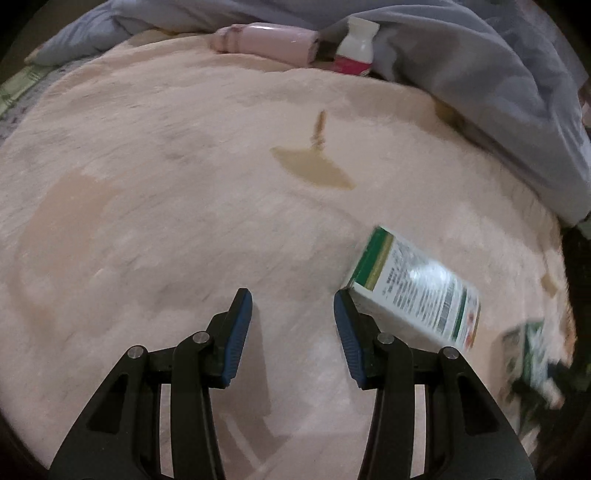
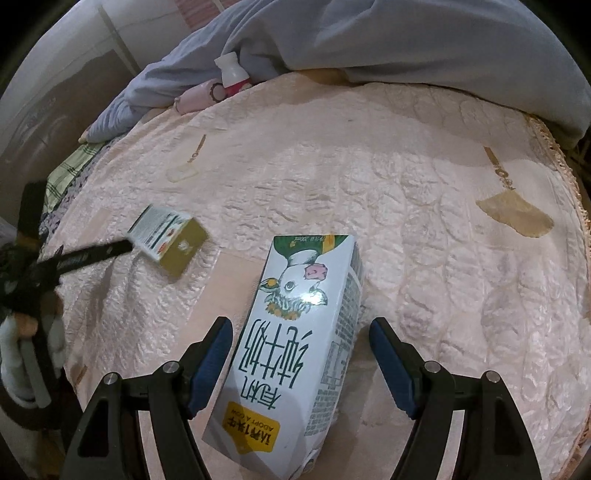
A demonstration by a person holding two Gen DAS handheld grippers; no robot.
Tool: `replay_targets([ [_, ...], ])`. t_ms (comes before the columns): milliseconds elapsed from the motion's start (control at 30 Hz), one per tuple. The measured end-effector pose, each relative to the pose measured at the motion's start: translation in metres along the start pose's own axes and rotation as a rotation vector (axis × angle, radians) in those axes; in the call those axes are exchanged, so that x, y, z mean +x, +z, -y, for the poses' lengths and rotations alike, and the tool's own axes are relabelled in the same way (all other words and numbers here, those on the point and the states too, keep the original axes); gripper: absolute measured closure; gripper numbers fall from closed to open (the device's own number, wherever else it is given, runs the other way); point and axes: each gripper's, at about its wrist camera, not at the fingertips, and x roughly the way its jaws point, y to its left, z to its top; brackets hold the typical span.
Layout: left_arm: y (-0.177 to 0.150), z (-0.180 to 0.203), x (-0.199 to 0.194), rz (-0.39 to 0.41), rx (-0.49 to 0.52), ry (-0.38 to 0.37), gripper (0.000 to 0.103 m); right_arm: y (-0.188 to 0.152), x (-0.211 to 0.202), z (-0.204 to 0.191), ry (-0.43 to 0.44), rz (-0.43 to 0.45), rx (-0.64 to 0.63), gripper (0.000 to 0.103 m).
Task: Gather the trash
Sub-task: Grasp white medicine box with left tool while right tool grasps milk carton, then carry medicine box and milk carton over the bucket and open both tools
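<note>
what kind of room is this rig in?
Most likely a bedroom, working on a bed: a quilted pink bedspread covers the surface, a grey duvet is bunched at the far side, and milk cartons lie on it as trash.

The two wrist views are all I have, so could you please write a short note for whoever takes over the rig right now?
Left gripper: open, holding nothing, over the pink bedspread; the small green-and-white box lies just beside its right finger, not between the fingers.
Right gripper: open, straddling the cow-print milk carton, which lies flat; the fingers stand clear of its sides.
Also on the bed: a small white bottle with a red label and a pink object by the grey duvet.
Done: nothing collected that these views show.
Left: grasp carton, box and probably the bottle. No bin is in view.
</note>
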Motion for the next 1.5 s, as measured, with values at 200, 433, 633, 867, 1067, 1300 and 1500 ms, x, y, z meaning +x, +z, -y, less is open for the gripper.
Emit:
replay_targets([
  [200, 0.034, 0.027, 0.016, 0.014, -0.068, -0.18, 0.059, 0.003, -0.001, 0.005, -0.005, 0.013, -0.002, 0.029],
  [433, 0.028, 0.055, -0.005, 0.002, -0.029, -0.288, 0.046, -0.005, -0.013, 0.014, -0.05, 0.075, -0.069, 0.042],
  [633, 0.011, 0.091, -0.003, 0.003, 0.051, -0.256, 0.04, -0.014, -0.036, 0.046, -0.044, 0.11, -0.01, 0.042],
  [867, -0.002, 0.112, 0.026, -0.046, 0.084, -0.112, 0.042, -0.027, -0.04, 0.049, -0.005, 0.117, 0.009, 0.042],
  [1067, -0.024, 0.133, -0.005, -0.001, 0.164, -0.113, 0.047, -0.037, -0.065, 0.048, -0.01, 0.176, -0.022, 0.042],
  [1300, -0.062, 0.183, -0.046, 0.057, 0.299, -0.148, 0.047, -0.05, -0.093, 0.065, -0.018, 0.21, 0.019, 0.042],
  [1500, -0.088, 0.226, -0.07, 0.087, 0.376, -0.174, 0.047, -0.067, -0.124, 0.08, -0.049, 0.25, 0.035, 0.042],
])
